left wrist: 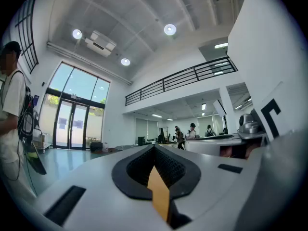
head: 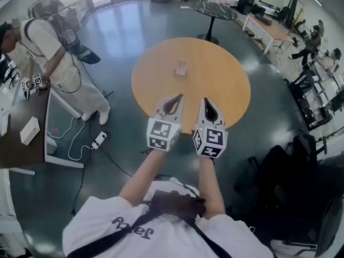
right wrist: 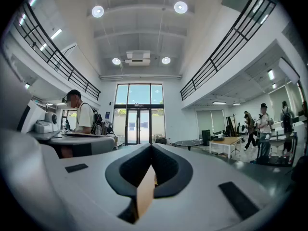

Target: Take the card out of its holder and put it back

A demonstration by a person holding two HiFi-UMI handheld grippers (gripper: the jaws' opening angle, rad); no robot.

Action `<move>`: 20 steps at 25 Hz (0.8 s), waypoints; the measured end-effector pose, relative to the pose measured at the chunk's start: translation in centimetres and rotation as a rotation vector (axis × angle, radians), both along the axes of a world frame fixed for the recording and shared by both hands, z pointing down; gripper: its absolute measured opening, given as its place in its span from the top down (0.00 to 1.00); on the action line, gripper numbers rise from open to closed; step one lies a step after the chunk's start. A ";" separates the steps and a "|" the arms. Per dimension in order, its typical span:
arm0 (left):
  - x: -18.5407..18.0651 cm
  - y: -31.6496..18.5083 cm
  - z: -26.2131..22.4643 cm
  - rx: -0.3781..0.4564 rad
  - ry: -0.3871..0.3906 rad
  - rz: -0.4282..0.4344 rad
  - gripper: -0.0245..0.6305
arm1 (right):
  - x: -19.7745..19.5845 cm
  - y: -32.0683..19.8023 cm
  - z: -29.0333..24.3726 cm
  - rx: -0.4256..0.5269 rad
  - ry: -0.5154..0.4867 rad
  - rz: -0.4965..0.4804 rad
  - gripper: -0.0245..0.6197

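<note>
- Here, both forearms reach forward side by side, with the left gripper point(head: 177, 98) and the right gripper point(head: 206, 102) over the near edge of the table point(head: 228, 82). Both have their jaws pressed together and empty.
- The card holder point(head: 181, 69) sits mid-table, well apart from the grippers, with bare tabletop all round it.

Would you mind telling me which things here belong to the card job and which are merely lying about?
Job: card holder, wooden round table, left gripper, right gripper (both shut, empty).
Lying about: black table, white box, power strip.
</note>
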State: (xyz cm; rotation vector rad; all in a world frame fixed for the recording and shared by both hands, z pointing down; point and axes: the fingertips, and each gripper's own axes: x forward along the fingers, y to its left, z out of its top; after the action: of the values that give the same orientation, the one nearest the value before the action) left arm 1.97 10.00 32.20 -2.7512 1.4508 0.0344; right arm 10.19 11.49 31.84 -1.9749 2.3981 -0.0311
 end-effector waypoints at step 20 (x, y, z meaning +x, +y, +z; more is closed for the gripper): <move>-3.8 -9.1 2.2 -0.035 0.007 -0.010 0.94 | -4.1 -9.2 1.5 -0.012 -0.010 -0.032 0.94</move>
State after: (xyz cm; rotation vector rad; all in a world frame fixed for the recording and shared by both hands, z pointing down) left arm -1.83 0.92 34.39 -2.7733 1.4813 0.0189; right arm 6.11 2.29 33.32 -1.9362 2.4294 -0.0567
